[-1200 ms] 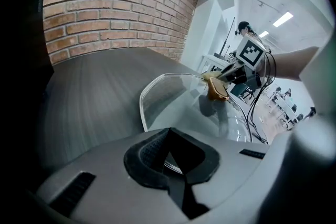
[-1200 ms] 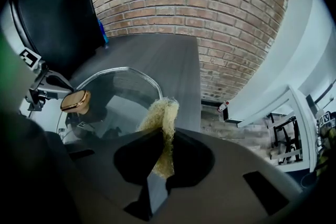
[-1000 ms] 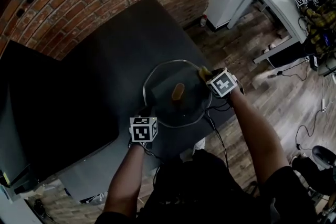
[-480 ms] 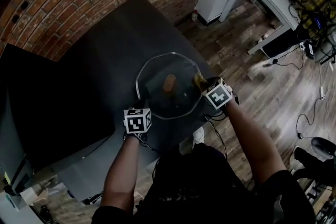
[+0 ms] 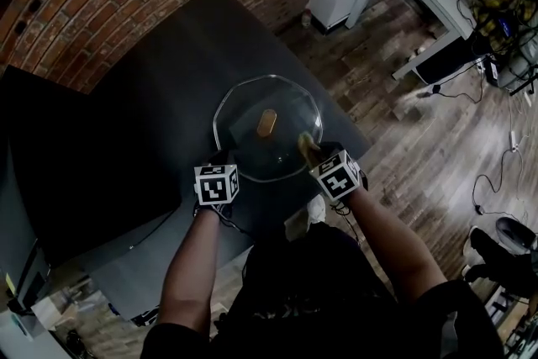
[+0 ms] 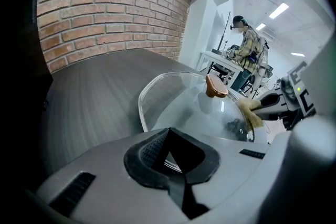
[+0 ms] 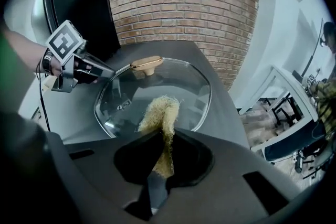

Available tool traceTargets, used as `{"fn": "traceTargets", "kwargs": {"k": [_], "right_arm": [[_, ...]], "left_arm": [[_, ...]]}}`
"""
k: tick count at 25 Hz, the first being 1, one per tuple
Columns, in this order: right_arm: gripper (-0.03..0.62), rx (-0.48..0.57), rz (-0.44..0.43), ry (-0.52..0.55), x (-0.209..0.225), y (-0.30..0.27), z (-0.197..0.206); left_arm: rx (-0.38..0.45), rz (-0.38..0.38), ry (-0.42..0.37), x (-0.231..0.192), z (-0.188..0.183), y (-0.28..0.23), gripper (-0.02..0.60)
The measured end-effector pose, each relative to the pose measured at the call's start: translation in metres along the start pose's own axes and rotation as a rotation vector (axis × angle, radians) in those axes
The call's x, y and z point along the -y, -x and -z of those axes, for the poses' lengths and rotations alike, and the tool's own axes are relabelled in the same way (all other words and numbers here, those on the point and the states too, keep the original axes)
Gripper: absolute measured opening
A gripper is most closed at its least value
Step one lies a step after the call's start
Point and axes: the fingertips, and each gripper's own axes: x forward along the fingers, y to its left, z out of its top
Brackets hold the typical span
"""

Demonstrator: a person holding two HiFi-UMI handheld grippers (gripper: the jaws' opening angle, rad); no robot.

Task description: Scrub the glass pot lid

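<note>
Left gripper stood at the near-left edge of the glass pot lid, its jaws drawn narrow on the rim, as its own view showed. The lid lay on the dark table, knob up, close to the table's near corner. Right gripper was closed on a tuft of yellow fibrous scrubber. The tuft rested on the glass at the near-right rim.

Assessment: the step in hand appeared to be scrubbing round the lid's border. To do it well, the left clamp should stay firm so the lid cannot slide toward the table corner. The scrubber should press flat on the glass and travel in overlapping strokes, clear of the knob.

Against the frame one second prior, the right gripper had travelled from the far-right rim round to the near-right. The left gripper kept its hold at the same place on the rim.
</note>
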Motion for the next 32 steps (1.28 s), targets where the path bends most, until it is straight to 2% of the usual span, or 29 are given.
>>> {"fn": "traceTargets", "kwargs": {"k": [9, 18, 32], "right_arm": [[0.046, 0.038, -0.012, 0.060, -0.053, 0.002, -0.002], [0.046, 0.034, -0.090, 0.184, -0.108, -0.015, -0.027], [0.048, 0.016, -0.186, 0.351, -0.167, -0.043, -0.063]], "left_arm": [[0.005, 0.011, 0.001, 0.001, 0.001, 0.002, 0.032], [0.012, 0.033, -0.002, 0.000, 0.000, 0.000, 0.034], [0.019, 0.061, 0.014, -0.001, -0.001, 0.001, 0.034]]}}
